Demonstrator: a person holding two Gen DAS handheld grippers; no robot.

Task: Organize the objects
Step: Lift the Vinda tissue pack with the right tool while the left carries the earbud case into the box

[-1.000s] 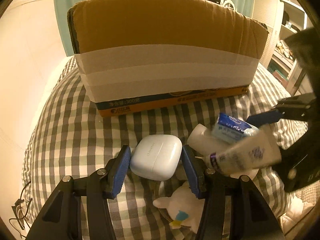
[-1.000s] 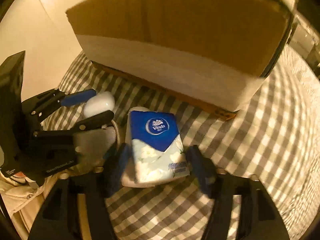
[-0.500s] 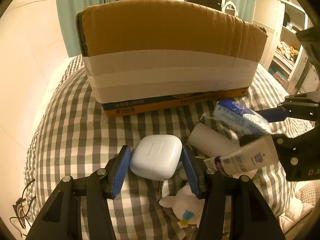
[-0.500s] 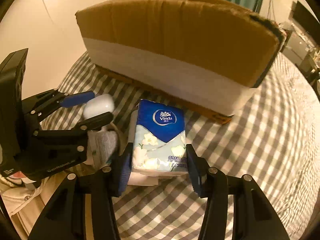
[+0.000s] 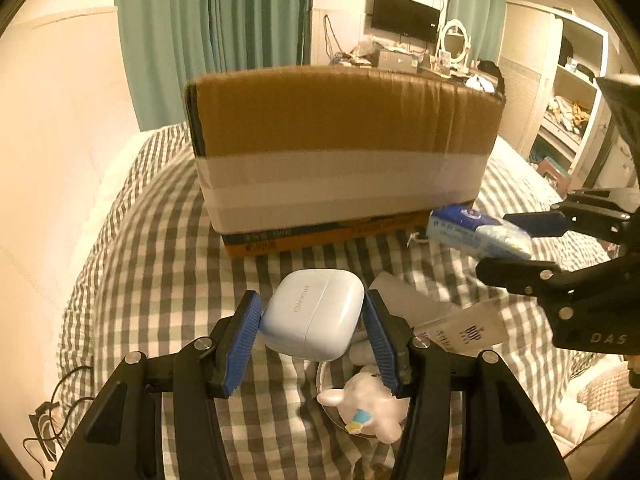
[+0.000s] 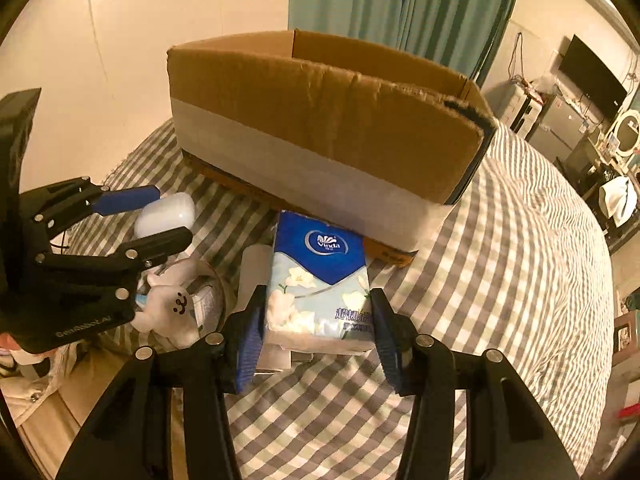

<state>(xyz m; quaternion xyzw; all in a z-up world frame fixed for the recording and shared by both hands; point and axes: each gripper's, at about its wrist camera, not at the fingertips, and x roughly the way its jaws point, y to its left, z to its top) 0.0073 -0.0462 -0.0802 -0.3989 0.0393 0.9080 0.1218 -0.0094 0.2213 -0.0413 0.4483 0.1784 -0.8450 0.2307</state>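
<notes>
My left gripper (image 5: 312, 304) is shut on a white earbud case (image 5: 316, 320) and holds it above the checked bed cover (image 5: 160, 264). From the right wrist view the same case (image 6: 166, 212) shows at the left, between the left gripper's fingers (image 6: 124, 200). My right gripper (image 6: 318, 308) is shut on a blue Vinda tissue pack (image 6: 320, 284), held lifted just in front of the open cardboard box (image 6: 320, 120). In the left wrist view the tissue pack (image 5: 472, 228) hangs at the right, by the box's lower right corner (image 5: 344, 152).
Under the grippers lie a white plush toy (image 5: 368, 404) in a round dish, a white tube (image 5: 464, 330) and a white bottle (image 5: 404, 300). The bed's edge falls away at the left. Shelves and a desk stand beyond the bed.
The right gripper closed on the tissue pack and lifted it off the pile. The left gripper rose with the earbud case. Both views now look higher, over the box.
</notes>
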